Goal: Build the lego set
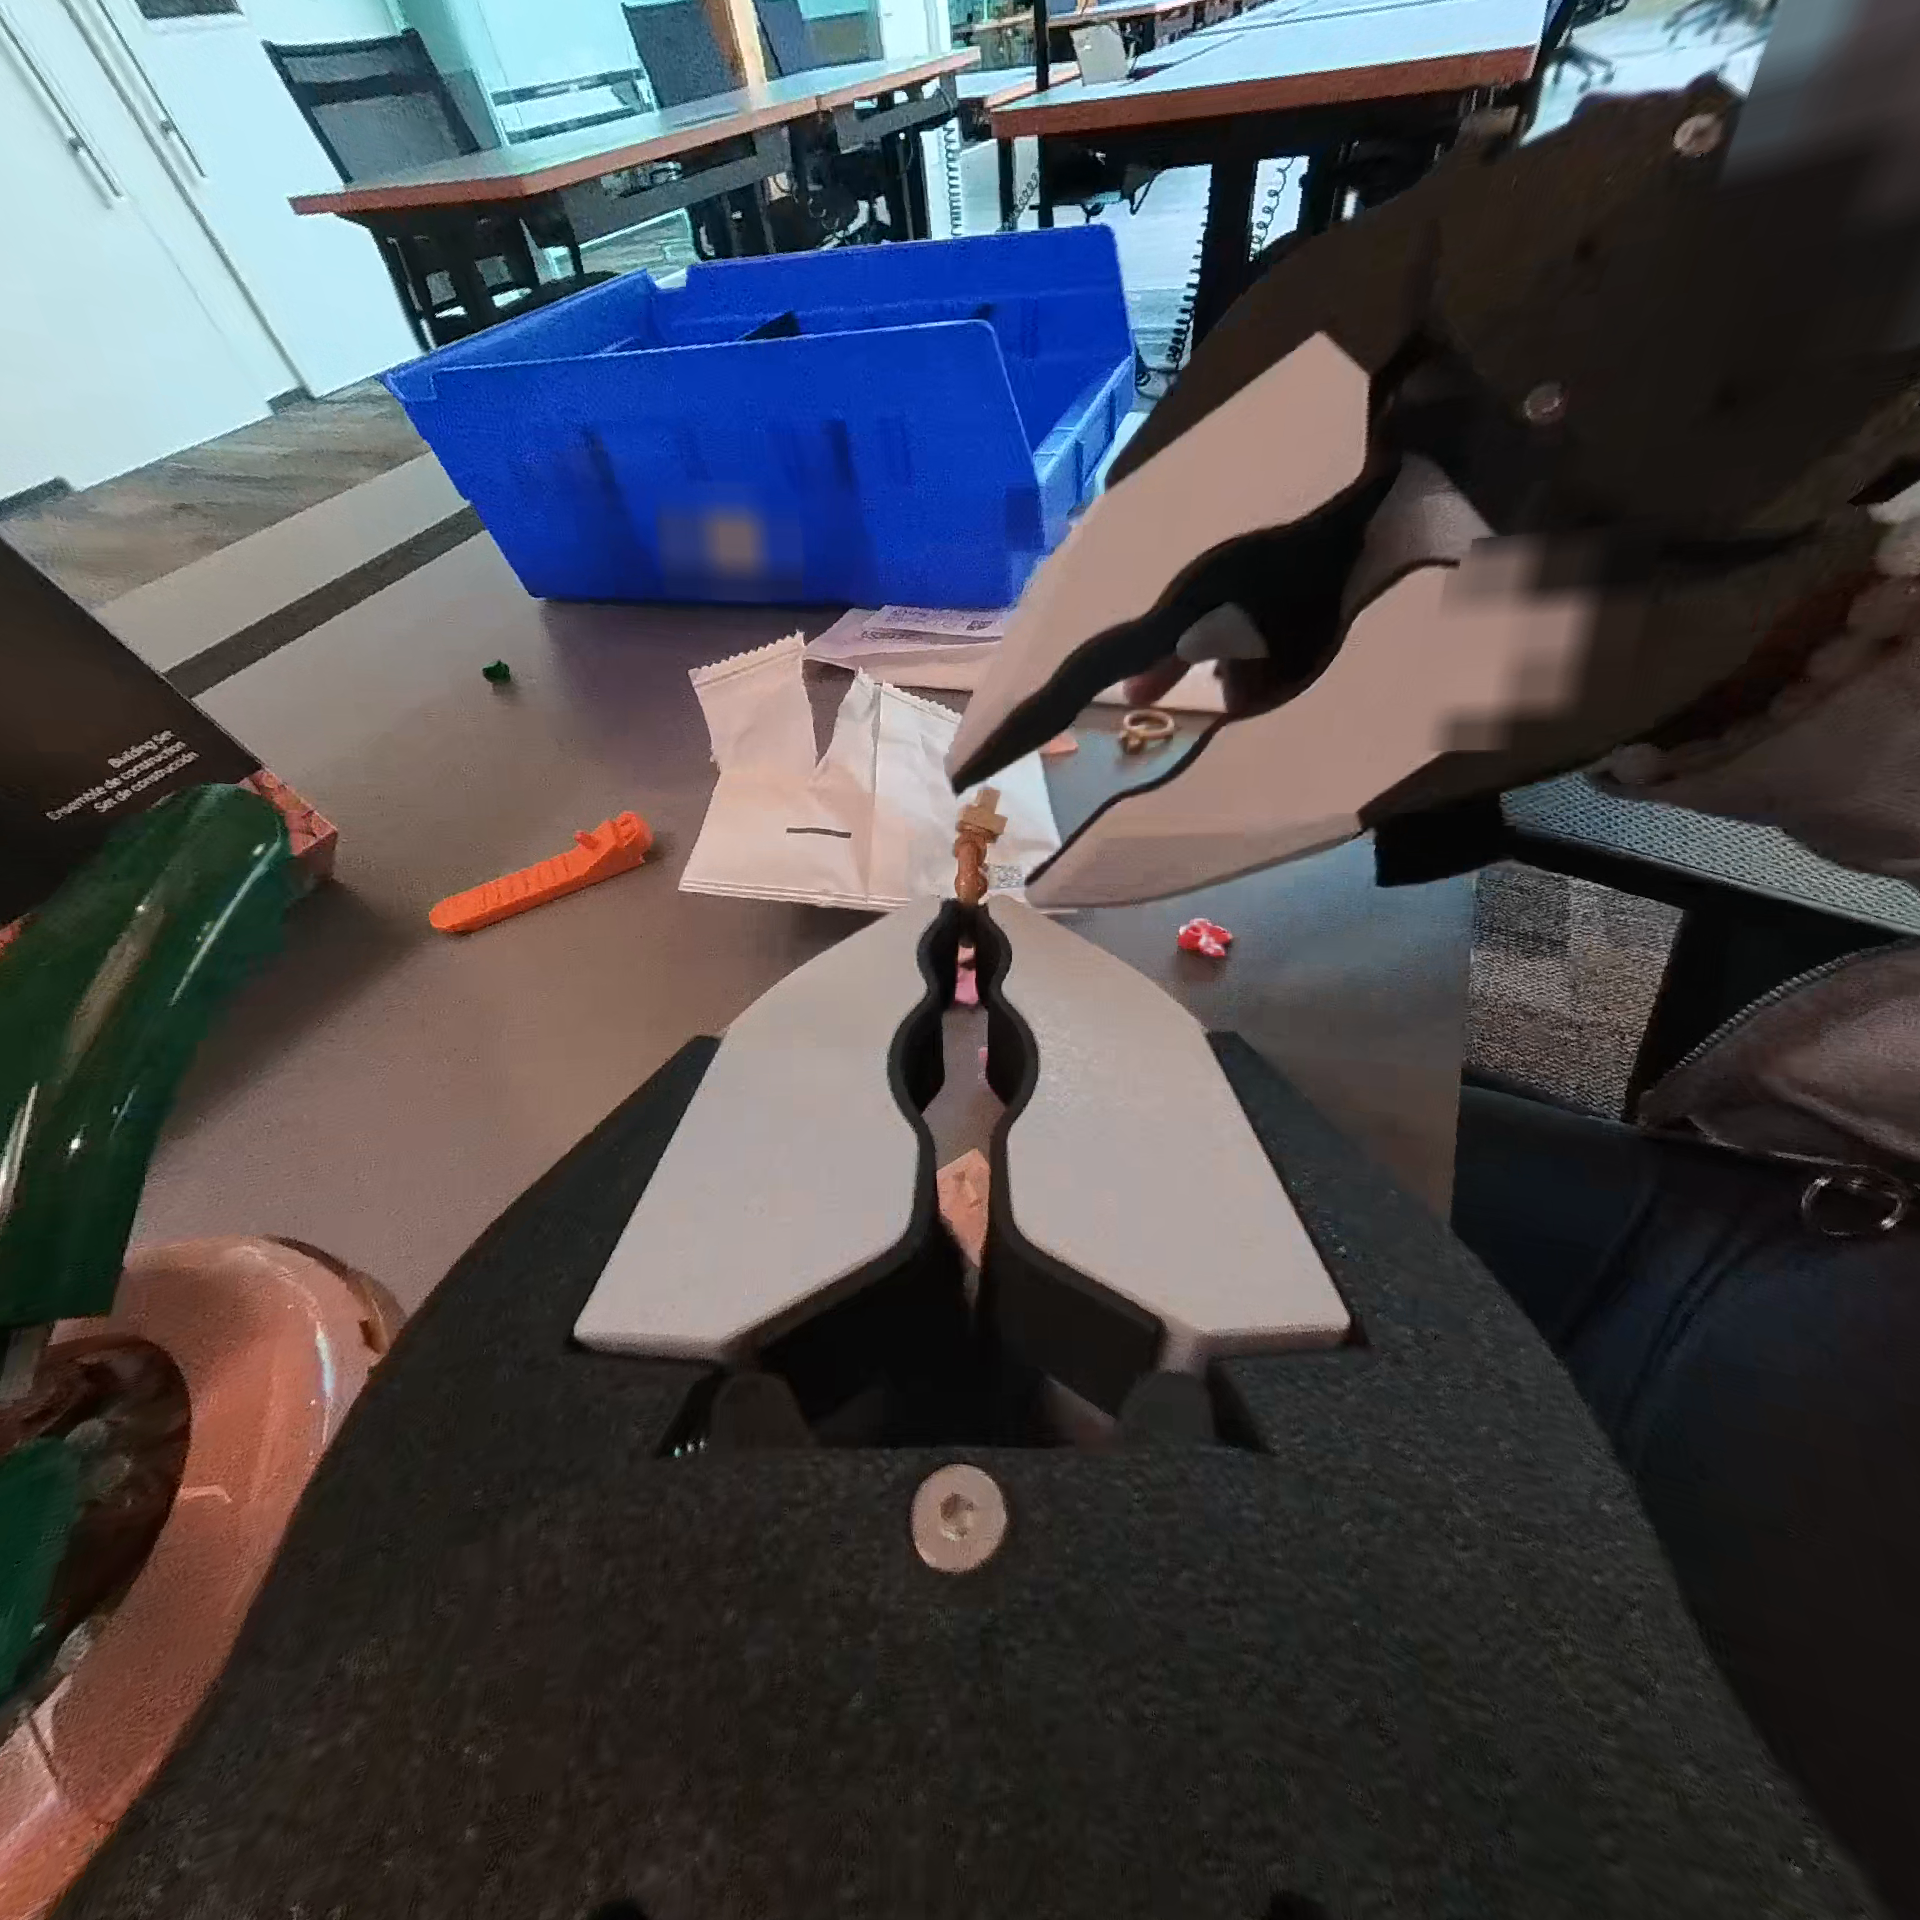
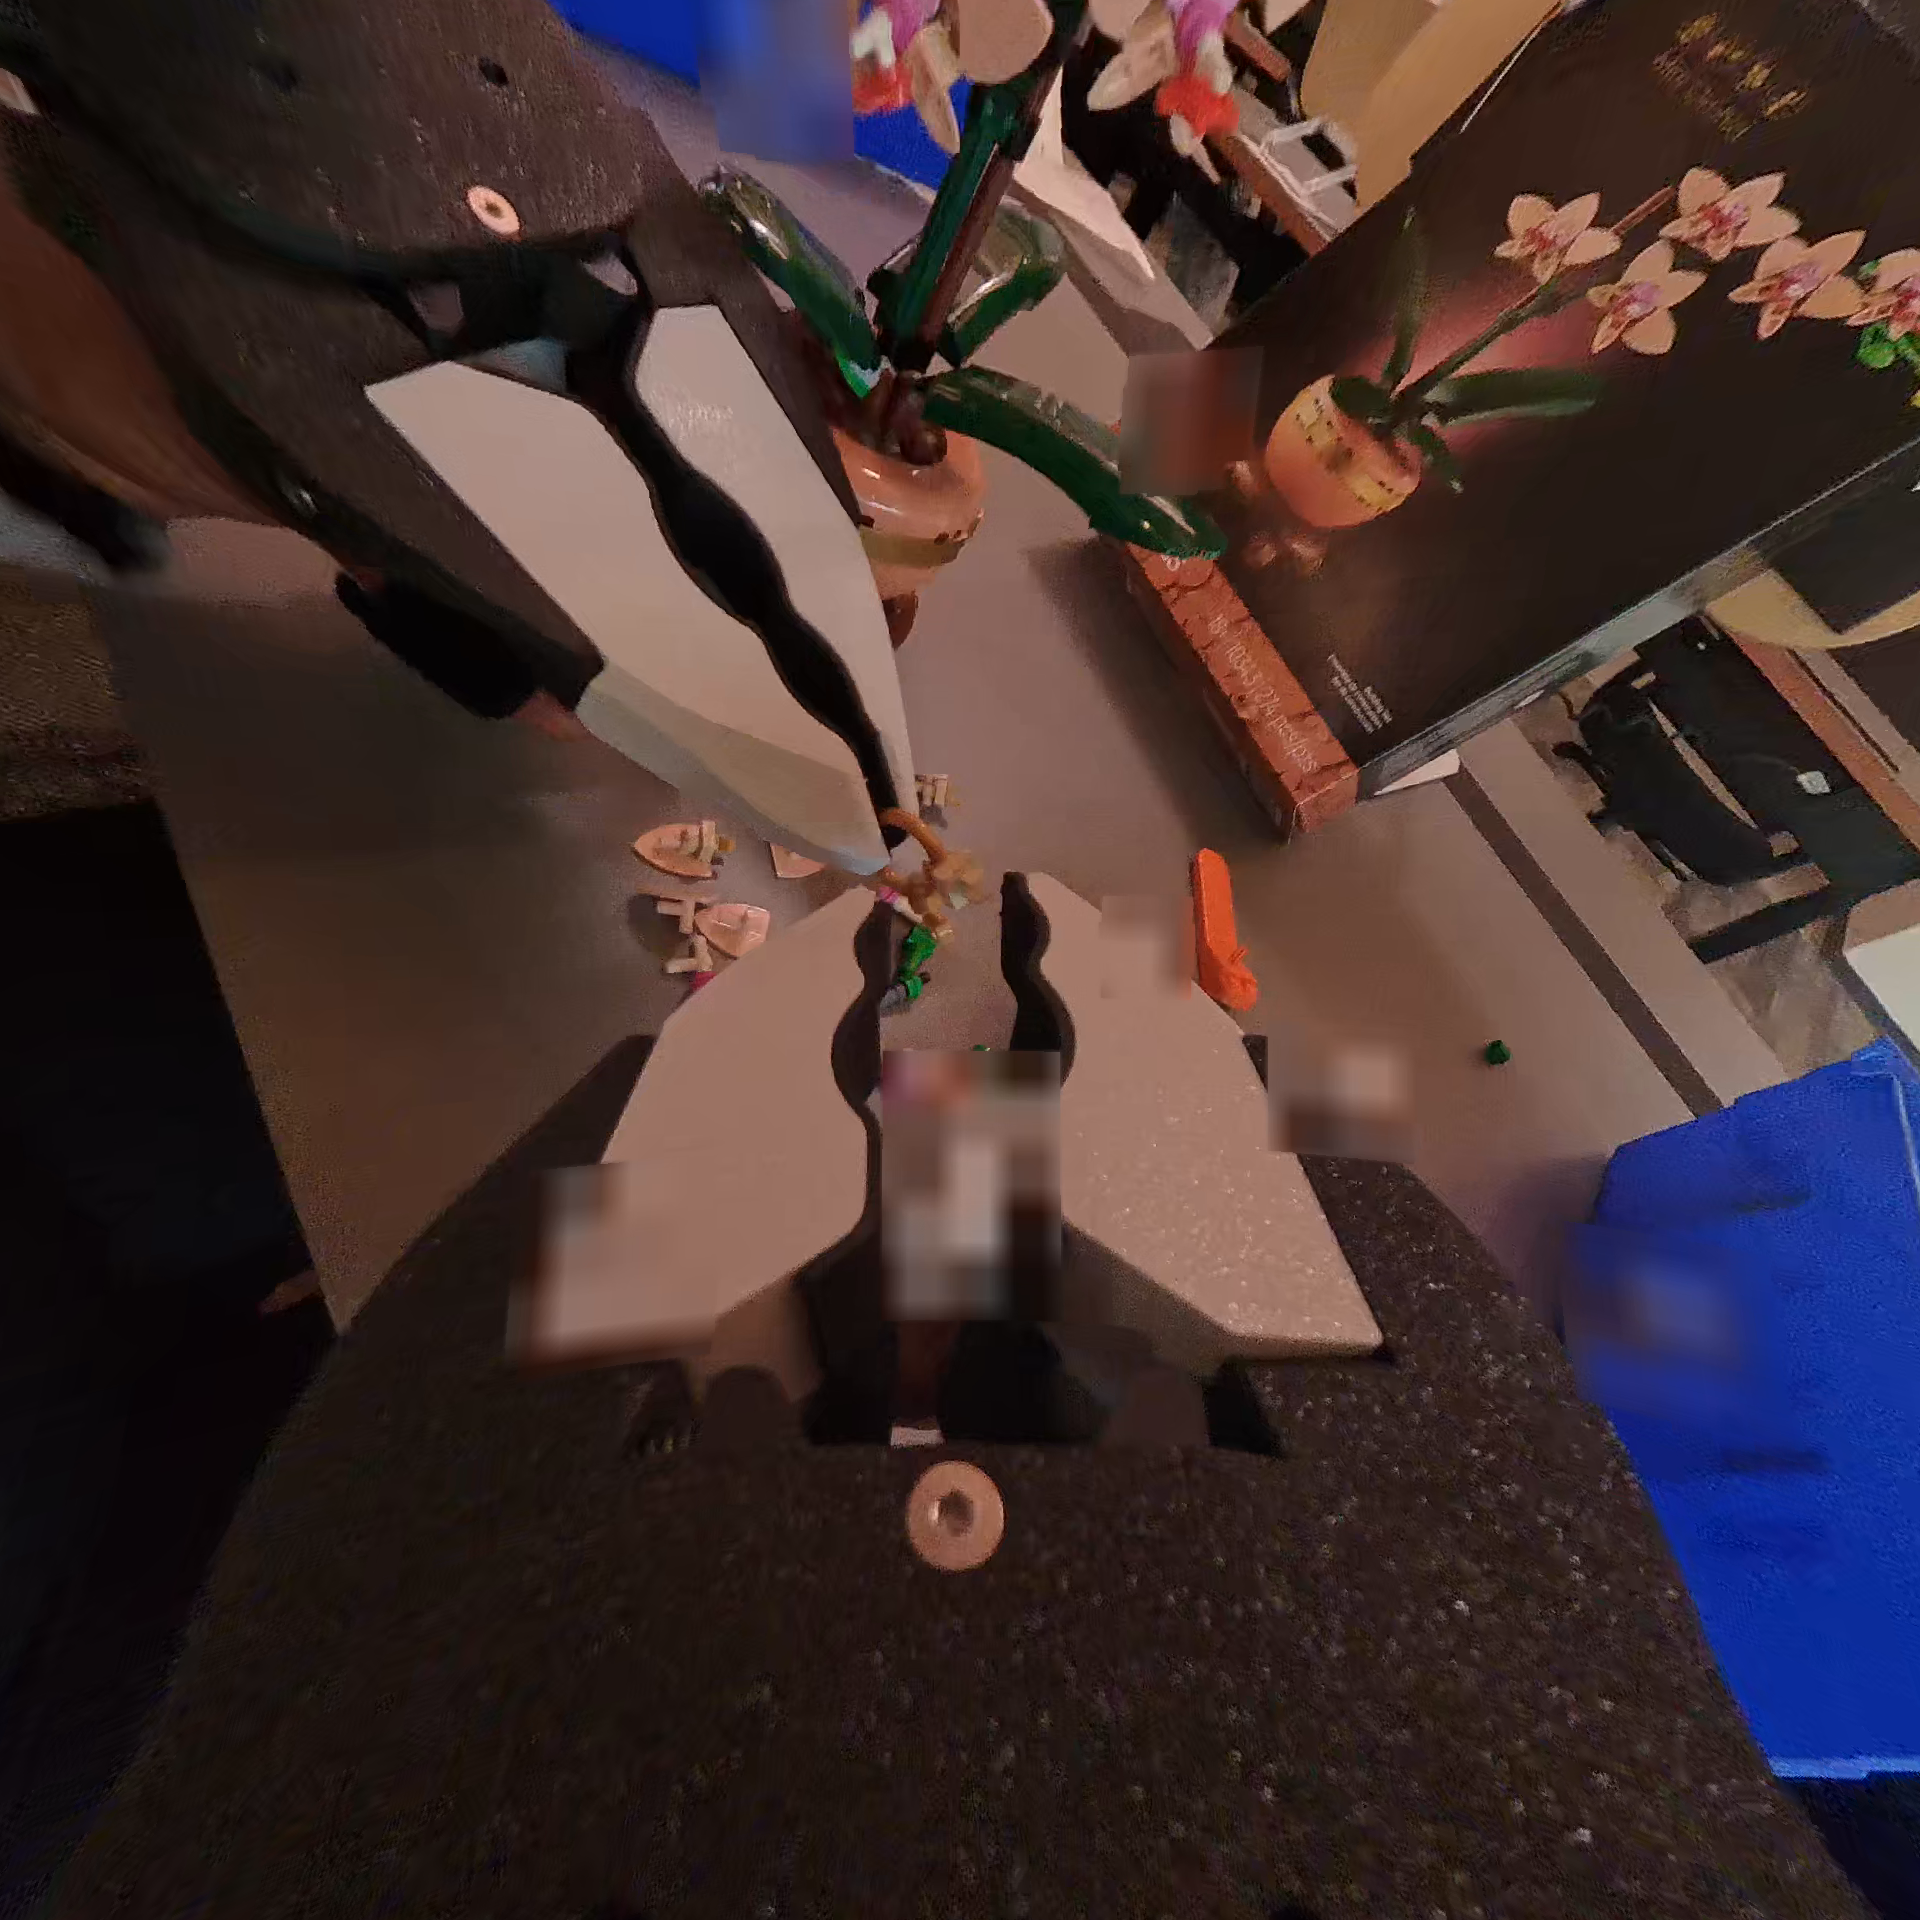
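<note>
My left gripper (image 1: pixel 971 909) is shut on a small tan-brown lego stem piece (image 1: pixel 977 842) that sticks up from its fingertips. My right gripper (image 1: pixel 997 836) comes in from the upper right, open, with its fingertips on either side of that piece. In the right wrist view my right gripper (image 2: pixel 940 894) is open, and the left gripper (image 2: pixel 883 842) reaches in from the upper left holding the tan piece (image 2: pixel 935 873) just in front of it. The built lego orchid stands in its pot (image 2: pixel 914 488), also at the lower left of the left wrist view (image 1: pixel 239 1351).
On the dark table (image 1: pixel 416 1039) lie an orange brick separator (image 1: pixel 540 873), white bags (image 1: pixel 831 790), a red piece (image 1: pixel 1203 937), a small green piece (image 1: pixel 499 672) and loose petals (image 2: pixel 732 925). A blue bin (image 1: pixel 779 468) stands behind. The set's box (image 2: pixel 1558 416) stands by the orchid. Both grippers' tips are close together, under 4 cm apart.
</note>
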Demonstrator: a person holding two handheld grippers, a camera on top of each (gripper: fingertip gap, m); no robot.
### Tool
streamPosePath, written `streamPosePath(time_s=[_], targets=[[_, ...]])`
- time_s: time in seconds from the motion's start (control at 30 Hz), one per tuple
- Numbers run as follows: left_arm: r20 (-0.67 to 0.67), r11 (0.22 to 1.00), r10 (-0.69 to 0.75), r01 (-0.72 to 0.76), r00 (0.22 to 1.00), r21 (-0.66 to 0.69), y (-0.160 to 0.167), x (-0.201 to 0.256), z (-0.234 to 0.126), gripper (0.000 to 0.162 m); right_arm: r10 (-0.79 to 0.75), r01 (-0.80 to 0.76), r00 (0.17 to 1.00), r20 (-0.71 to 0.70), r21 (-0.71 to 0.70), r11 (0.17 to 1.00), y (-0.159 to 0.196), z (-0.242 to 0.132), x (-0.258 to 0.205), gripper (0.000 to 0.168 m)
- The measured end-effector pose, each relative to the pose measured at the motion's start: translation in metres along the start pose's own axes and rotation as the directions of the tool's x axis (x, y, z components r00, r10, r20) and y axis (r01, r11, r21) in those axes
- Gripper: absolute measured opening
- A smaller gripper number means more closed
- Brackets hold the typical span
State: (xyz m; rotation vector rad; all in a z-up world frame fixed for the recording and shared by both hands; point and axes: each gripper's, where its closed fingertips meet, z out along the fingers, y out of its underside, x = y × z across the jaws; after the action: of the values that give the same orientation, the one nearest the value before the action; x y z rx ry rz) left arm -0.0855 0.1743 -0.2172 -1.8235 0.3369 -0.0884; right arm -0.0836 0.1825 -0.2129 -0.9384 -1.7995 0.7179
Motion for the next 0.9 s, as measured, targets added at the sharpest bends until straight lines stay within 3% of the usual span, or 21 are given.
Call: streamPosePath(time_s=[0.1,0.4,0.5,0.6,0.67,0.8,0.9], targets=[[0.031,0.999,0.034,-0.033,0.999,-0.026,0.002,-0.001,0.0,0.002,0.07,-0.07,0.998,-0.001,0.039,0.997,-0.004,0.002,0.001,0.008],[0.037,0.993,0.117,-0.116,0.992,-0.025,0.001,0.0,-0.001,0.002,0.16,-0.16,0.986,0.053,0.008,0.987,0.0,0.004,0.0,0.007],[0.023,0.977,0.213,-0.213,0.977,0.0,-0.002,0.006,-0.004,0.002,0.265,-0.272,0.955,0.135,0.036,0.962,-0.001,0.002,-0.002,0.007],[-0.03,0.967,0.243,-0.24,0.97,0.08,-0.012,0.016,-0.009,0.002,0.452,-0.495,0.834,0.317,0.065,0.867,-0.007,-0.005,-0.007,0.007],[-0.098,0.973,0.198,-0.184,0.975,0.143,-0.018,0.022,-0.013,0.001,0.53,-0.613,0.723,0.443,0.057,0.788,-0.013,-0.012,-0.01,0.007],[-0.256,0.967,0.061,0.007,0.965,0.256,-0.03,0.029,-0.024,0.001,0.587,-0.77,0.501,0.636,0.018,0.638,-0.029,-0.026,-0.014,0.007],[-0.332,0.95,0.013,0.092,0.943,0.299,-0.035,0.032,-0.029,0.001,0.597,-0.826,0.393,0.699,-0.016,0.563,-0.034,-0.029,-0.015,0.006]])
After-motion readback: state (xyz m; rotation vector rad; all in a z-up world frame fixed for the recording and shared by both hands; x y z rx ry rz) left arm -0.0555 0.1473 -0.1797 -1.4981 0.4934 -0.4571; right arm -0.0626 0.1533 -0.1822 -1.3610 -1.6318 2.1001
